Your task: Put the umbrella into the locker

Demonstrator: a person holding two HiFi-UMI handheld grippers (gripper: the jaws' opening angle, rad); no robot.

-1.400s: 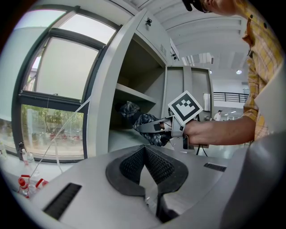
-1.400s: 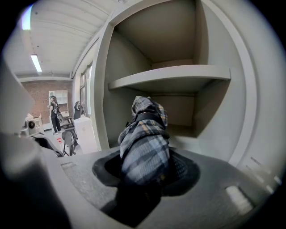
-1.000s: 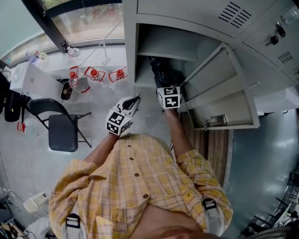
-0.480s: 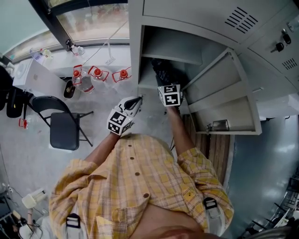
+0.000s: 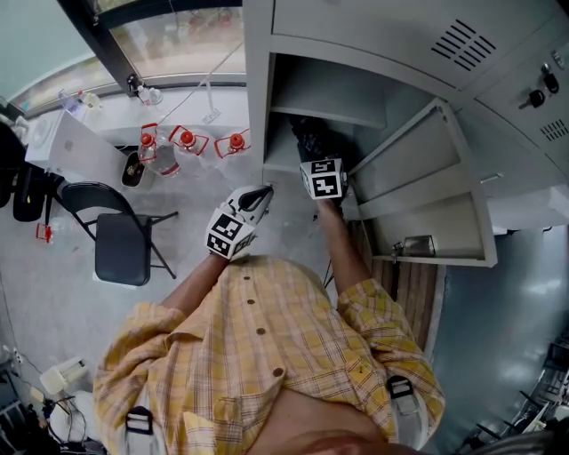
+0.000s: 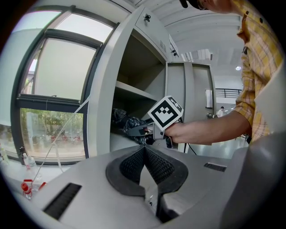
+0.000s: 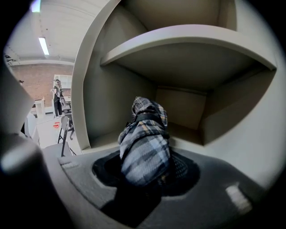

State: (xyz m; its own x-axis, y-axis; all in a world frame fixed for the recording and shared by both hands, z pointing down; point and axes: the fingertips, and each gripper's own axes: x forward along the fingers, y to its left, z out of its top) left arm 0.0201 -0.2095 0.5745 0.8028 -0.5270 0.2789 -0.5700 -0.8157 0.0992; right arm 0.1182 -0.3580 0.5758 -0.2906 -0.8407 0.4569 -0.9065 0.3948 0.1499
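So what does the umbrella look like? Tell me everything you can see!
It is a folded umbrella in soft plaid cloth, blue, grey and dark, with a dark strap round it near the far end. The right gripper holds it between its jaws, pointing into the open locker, under the shelf.

Workplace locker corner: grey steel lockers (image 5: 382,22), black folding chair (image 5: 120,247), big window (image 5: 169,40), glossy floor (image 5: 511,311).

No readable text anywhere.
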